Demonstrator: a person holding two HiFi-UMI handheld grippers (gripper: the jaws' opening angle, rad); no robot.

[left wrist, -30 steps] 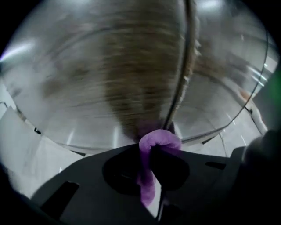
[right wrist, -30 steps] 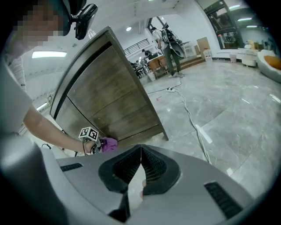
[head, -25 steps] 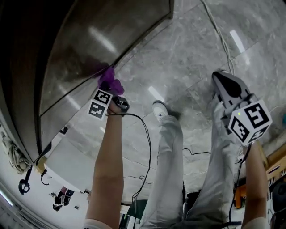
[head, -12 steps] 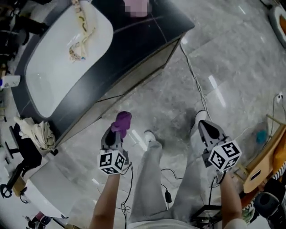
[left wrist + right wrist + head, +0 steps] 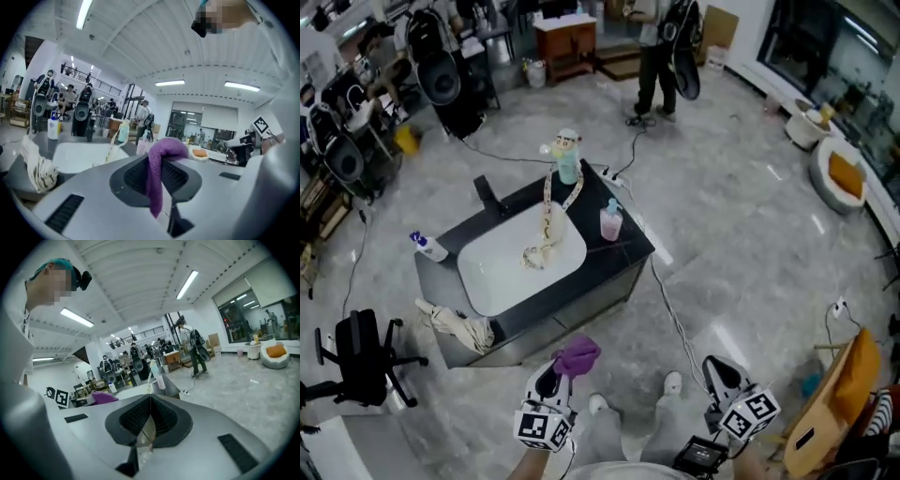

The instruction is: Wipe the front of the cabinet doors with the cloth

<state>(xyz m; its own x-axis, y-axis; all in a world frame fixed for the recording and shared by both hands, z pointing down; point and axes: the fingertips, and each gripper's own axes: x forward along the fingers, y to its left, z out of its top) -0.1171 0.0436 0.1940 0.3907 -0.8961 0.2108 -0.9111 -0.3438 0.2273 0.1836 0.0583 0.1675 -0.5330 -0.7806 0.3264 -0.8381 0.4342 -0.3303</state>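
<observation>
The cabinet is a dark-topped island with a white basin; its steel front doors face me across a stretch of floor. At the bottom of the head view my left gripper is shut on a purple cloth, well short of the doors. In the left gripper view the cloth drapes over the closed jaws of the left gripper, with the basin beyond. My right gripper is at the bottom right, away from the cabinet. The right gripper is shut, with nothing between its jaws.
On the counter stand a teal bottle, a pink bottle and a spray bottle. A rag lies in the basin, another at the cabinet's left corner. A cable crosses the floor. An office chair stands left.
The head view has risen from close against the steel doors to high above the whole cabinet. Both grippers have drawn back from the doors, the left still holding the cloth.
</observation>
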